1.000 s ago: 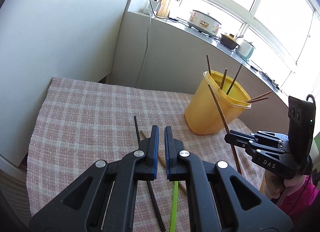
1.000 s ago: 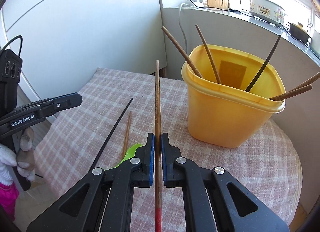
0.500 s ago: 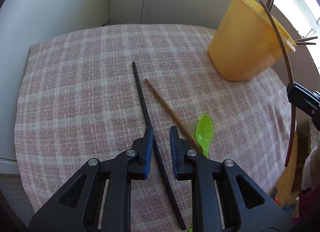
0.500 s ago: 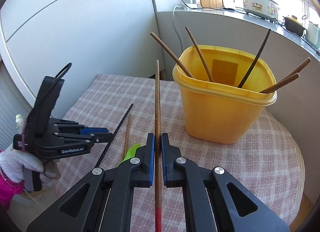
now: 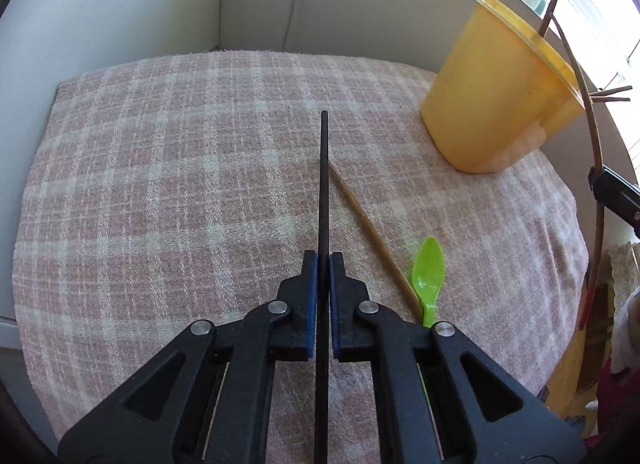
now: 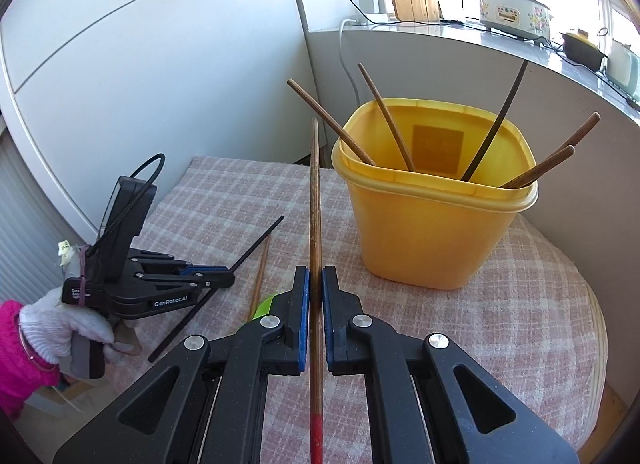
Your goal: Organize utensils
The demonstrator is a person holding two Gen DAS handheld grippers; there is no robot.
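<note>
At the bottom of the left wrist view, the left tool (image 5: 324,264) pinches a black chopstick (image 5: 324,168) that runs up the frame's centre over the checked worktop (image 5: 160,184). Right of it lie a light wooden chopstick (image 5: 372,232) and a green spoon (image 5: 429,268). In the right wrist view, the right tool (image 6: 315,284) clamps a brown chopstick with a red end (image 6: 315,204). Beyond, at centre right, a yellow container (image 6: 432,232) holds five chopsticks.

"GenRobot.AI" on left gripper (image 6: 224,279)
</note>
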